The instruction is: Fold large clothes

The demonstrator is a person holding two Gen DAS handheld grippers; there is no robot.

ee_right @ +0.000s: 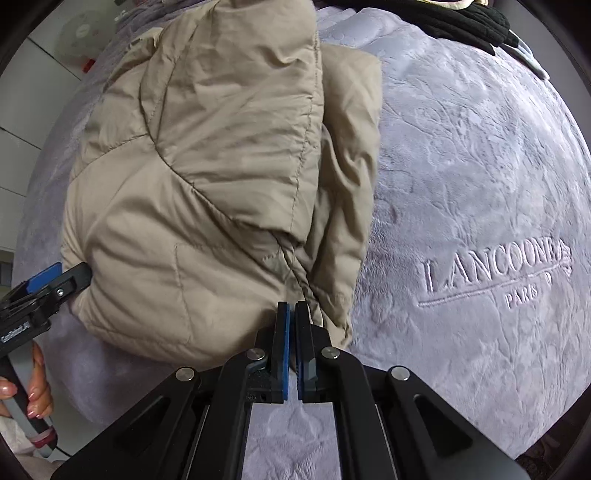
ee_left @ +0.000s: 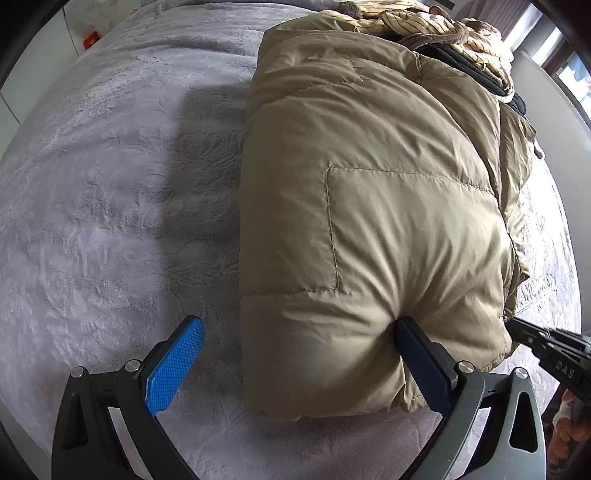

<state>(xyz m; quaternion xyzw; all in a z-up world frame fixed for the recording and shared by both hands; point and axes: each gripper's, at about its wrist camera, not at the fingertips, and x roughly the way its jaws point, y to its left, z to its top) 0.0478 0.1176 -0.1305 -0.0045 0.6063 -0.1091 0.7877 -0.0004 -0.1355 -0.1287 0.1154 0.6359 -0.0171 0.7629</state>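
Puffy tan quilted jacket point(ee_left: 369, 221) lies folded into a fat bundle on the soft grey fuzzy blanket point(ee_left: 110, 184) in the left wrist view. The left gripper point(ee_left: 299, 332) is spread wide. Its blue bumpy pad point(ee_left: 177, 362) hangs over the bare blanket, and its dark pad point(ee_left: 421, 358) pokes into the near end of the jacket and makes a dent. Nothing is pinched between them. Past the far end of the jacket sits a heap of striped cream cloth point(ee_left: 424, 22) with something black point(ee_left: 476, 74) under it. At the right edge the other black tool point(ee_left: 546, 347) peeks in, close to the jacket's corner.

From the right wrist view, the jacket point(ee_right: 192, 184) fills the left half, with one layer folded over another. The right gripper point(ee_right: 291, 310) has its two pads pressed together at the jacket's near edge (I cannot tell if a thin bit of cloth is caught in them). The blanket point(ee_right: 480, 184) has raised letters sewn into it on the right. On the left, the other gripper point(ee_right: 55, 280) touches the jacket's side, and a hand point(ee_right: 33, 387) holds its grey handle.
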